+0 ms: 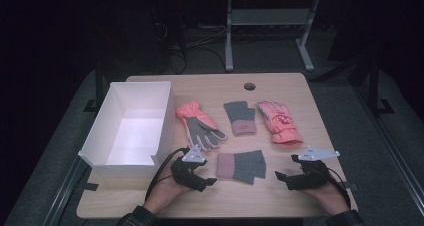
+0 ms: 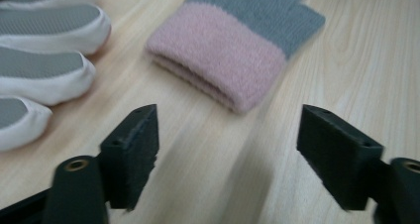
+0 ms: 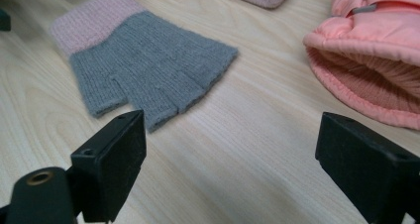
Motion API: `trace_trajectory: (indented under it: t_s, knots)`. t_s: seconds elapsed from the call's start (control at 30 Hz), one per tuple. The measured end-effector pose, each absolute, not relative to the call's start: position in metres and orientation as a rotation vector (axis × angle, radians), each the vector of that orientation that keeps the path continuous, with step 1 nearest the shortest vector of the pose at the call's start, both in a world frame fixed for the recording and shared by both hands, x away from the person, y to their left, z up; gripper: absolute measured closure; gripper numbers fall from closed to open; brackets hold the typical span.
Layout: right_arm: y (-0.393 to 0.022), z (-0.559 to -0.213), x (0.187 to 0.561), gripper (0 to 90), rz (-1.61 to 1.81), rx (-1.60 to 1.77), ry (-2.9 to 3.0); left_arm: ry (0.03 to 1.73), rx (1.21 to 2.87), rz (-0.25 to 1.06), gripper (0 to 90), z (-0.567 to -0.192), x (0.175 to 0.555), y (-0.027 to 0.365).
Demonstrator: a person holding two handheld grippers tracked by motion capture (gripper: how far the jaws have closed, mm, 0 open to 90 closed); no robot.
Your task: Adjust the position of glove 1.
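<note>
At the near edge of a pale wooden table [image 1: 280, 201], a person's two hands each hold a black gripper, both low over the wood. The left gripper [image 1: 207, 182] sits just beside the pink cuff of a grey fingerless glove [image 1: 241, 166]; its jaws stand apart with nothing between them, and in the left gripper view that cuff [image 2: 218, 60] lies just beyond the open gap [image 2: 228, 154]. The right gripper [image 1: 281, 178] points in from the other side, near the glove's cut-off finger ends but not touching them; its jaws are likewise apart and empty. In the right gripper view the glove [image 3: 148, 65] lies flat ahead of the open jaws [image 3: 230, 169], cuff away, fingers toward the camera.

The glove lies flat on the table between the two grippers, cuff to the left, held by neither.

Farther back, three more gloves lie in a row: an orange-and-grey glove [image 1: 199, 124] with white fingertips, a second grey fingerless glove [image 1: 239, 118] with its pink cuff toward the person, and a padded pink ski glove [image 1: 278, 121]. To their left stands an open white box [image 1: 112, 108], well apart from the right gripper and close beside the left hand. A round cable hole [image 1: 249, 86] marks the table's far edge.
</note>
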State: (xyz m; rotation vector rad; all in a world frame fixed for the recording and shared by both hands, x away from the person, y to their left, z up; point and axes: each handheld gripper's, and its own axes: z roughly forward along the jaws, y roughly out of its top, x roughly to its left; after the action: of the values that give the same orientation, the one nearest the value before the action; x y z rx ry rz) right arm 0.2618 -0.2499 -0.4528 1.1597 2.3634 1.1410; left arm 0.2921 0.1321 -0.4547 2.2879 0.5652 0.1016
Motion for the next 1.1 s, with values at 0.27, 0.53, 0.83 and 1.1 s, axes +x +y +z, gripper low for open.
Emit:
trace_trajectory:
  t_s: [0.27, 0.53, 0.83, 1.1]
  knots:
    - [-0.25, -0.454, 0.263, 12.3, 1.145, 1.176, 2.385, 0.579, 2.251, 0.083, 79.4, -0.439, 0.301, 0.127]
    - [-0.249, -0.455, 0.263, 13.0, 1.146, 1.179, 2.406, 0.561, 2.284, 0.092, 89.6, -0.434, 0.317, 0.11]
    - [-0.248, -0.456, 0.263, 13.1, 1.158, 1.167, 2.419, 0.569, 2.287, 0.14, 89.6, -0.434, 0.342, 0.096]
    - [-0.248, -0.456, 0.263, 13.1, 1.149, 1.174, 2.429, 0.585, 2.293, 0.151, 89.5, -0.438, 0.359, 0.086]
